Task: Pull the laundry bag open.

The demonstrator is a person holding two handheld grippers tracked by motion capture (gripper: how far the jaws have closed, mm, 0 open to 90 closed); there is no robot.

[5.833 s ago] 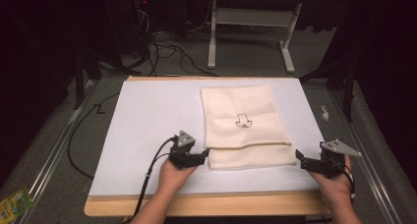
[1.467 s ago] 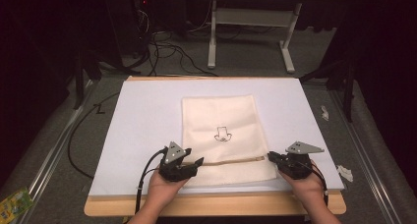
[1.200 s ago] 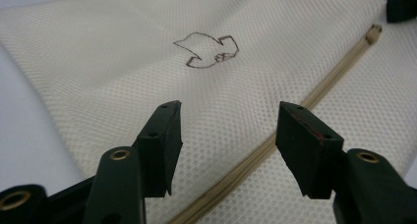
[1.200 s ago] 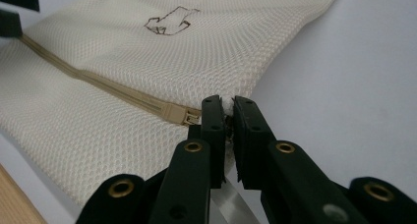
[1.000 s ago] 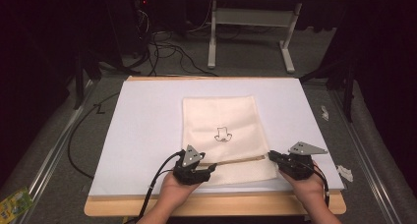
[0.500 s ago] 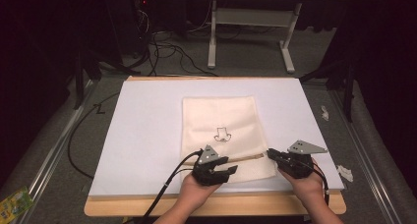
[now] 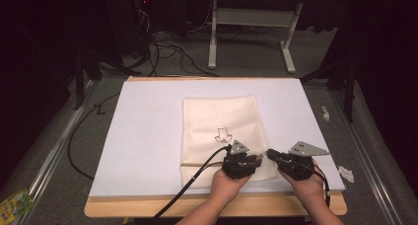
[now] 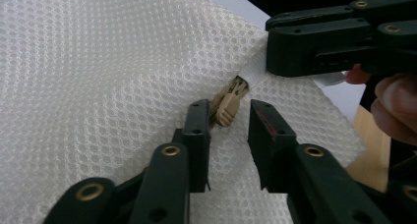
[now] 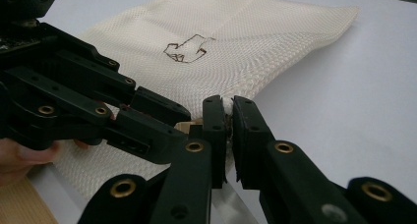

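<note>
High view: your left gripper (image 7: 252, 162) has slid rightward along the near edge of the mesh bag (image 7: 220, 121) since a second ago, when it sat near the bag's left corner; it is now just beside your right gripper (image 7: 272, 155), which has stayed put at the bag's right near corner. The bag lies flat in the middle of the white table cover (image 7: 143, 131), unmoved over that second, though several seconds ago it lay further right. A small dark outline drawing (image 7: 222, 135) is printed on the bag; no words can be read on it. A green packet (image 7: 14, 204) lies on the floor at far left, its print too small to read.

Left gripper view: your left gripper (image 8: 228, 128) has just been closing its jaws, and they stand a little apart with the tan zipper pull (image 8: 227, 108) between them. The pull touches the left jaw; the right jaw is clear of it, so the pull is not pinched. The zipper slider sits just beyond, right at the tip of your right gripper (image 8: 268, 47), which comes in from the upper right.

Right gripper view: your right gripper (image 9: 228, 123) has its jaws nearly together, clamped on the bag's corner edge (image 9: 227, 103). Your left gripper (image 9: 162, 116) reaches in from the left, its tips just beside your right jaws. The drawing (image 9: 186, 49) lies further off on the mesh.
</note>
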